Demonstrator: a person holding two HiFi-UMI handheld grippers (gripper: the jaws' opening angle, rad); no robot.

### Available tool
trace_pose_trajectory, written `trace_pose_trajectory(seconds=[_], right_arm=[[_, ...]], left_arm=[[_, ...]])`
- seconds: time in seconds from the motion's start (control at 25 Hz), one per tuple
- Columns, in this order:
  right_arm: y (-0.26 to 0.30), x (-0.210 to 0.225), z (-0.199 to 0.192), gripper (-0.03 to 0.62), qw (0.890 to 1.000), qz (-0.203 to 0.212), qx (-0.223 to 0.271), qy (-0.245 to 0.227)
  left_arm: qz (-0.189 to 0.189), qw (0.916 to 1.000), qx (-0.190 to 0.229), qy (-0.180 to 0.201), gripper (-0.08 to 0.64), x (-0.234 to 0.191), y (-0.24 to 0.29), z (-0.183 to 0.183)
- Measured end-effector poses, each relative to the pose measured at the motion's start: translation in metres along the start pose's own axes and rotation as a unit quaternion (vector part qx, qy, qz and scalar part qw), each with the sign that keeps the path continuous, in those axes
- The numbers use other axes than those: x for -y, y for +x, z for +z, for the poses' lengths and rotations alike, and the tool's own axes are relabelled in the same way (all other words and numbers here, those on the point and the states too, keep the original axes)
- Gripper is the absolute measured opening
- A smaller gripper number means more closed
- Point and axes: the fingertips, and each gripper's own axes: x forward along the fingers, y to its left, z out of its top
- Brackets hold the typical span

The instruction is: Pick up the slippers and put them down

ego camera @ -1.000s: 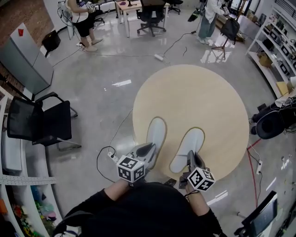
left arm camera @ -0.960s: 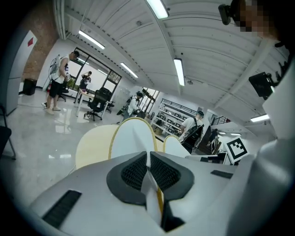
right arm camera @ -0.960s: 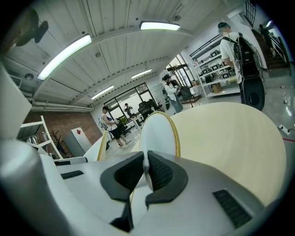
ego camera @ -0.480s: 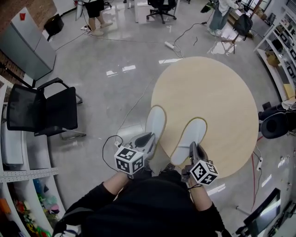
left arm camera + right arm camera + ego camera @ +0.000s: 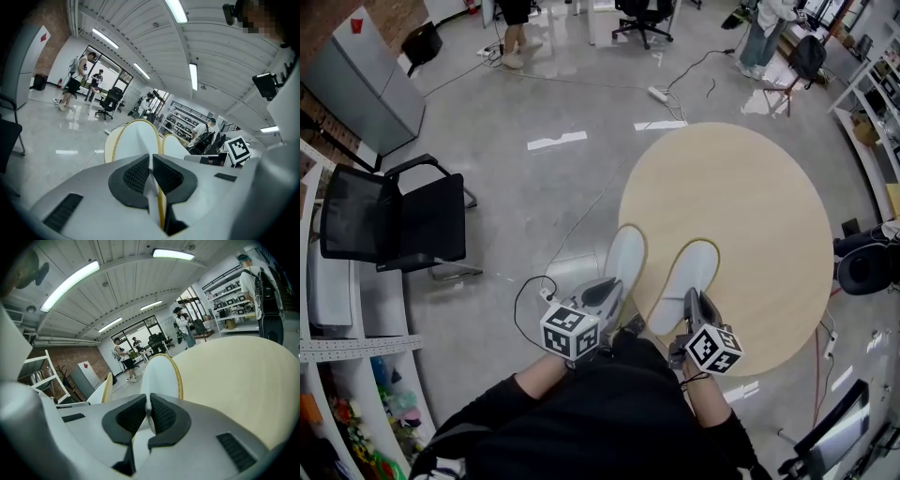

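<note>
Two white slippers with yellowish rims are held heel-first, toes pointing away from me. My left gripper (image 5: 605,296) is shut on the heel of the left slipper (image 5: 625,257), which hangs at the round beige table's (image 5: 741,206) left edge. My right gripper (image 5: 691,309) is shut on the right slipper (image 5: 690,279), over the tabletop's near part. In the left gripper view the pads (image 5: 136,174) pinch the left slipper (image 5: 136,140), and the right slipper (image 5: 174,146) shows beside it. In the right gripper view the right slipper (image 5: 159,373) rises from the jaws, with the table (image 5: 234,376) to its right.
A black chair (image 5: 389,220) and a grey cabinet (image 5: 366,80) stand at the left, with shelving (image 5: 337,342) along the near-left wall. A cable (image 5: 530,300) and a power strip (image 5: 659,94) lie on the grey floor. People and office chairs are far off at the back.
Both grippers have carried the slippers leftward across the table. The left slipper was over the tabletop and now sits at its left edge. Both grips stayed closed.
</note>
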Motion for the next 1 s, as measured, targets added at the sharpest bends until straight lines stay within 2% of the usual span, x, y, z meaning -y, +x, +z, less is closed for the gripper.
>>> trace_pose_trajectory(seconds=[0.24, 0.52, 0.68, 1.0], right_arm=[[0.034, 0.013, 0.021, 0.032, 1.0, 0.016, -0.007, 0.01], [0.067, 0.069, 0.058, 0.031, 0.999, 0.021, -0.003, 0.027], [0.091, 0.101, 0.064, 0.032, 0.999, 0.015, -0.006, 0.037], [0.12, 0.133, 0.071, 0.032, 0.998, -0.009, -0.01, 0.069]], left_arm=[[0.019, 0.9998, -0.012, 0.0, 0.037, -0.014, 0.038, 0.019], [0.018, 0.999, -0.04, 0.0, 0.037, 0.0, 0.121, 0.036], [0.02, 0.9978, -0.062, -0.005, 0.037, -0.003, 0.167, 0.031], [0.012, 0.9939, -0.108, 0.017, 0.035, -0.015, 0.23, 0.037]])
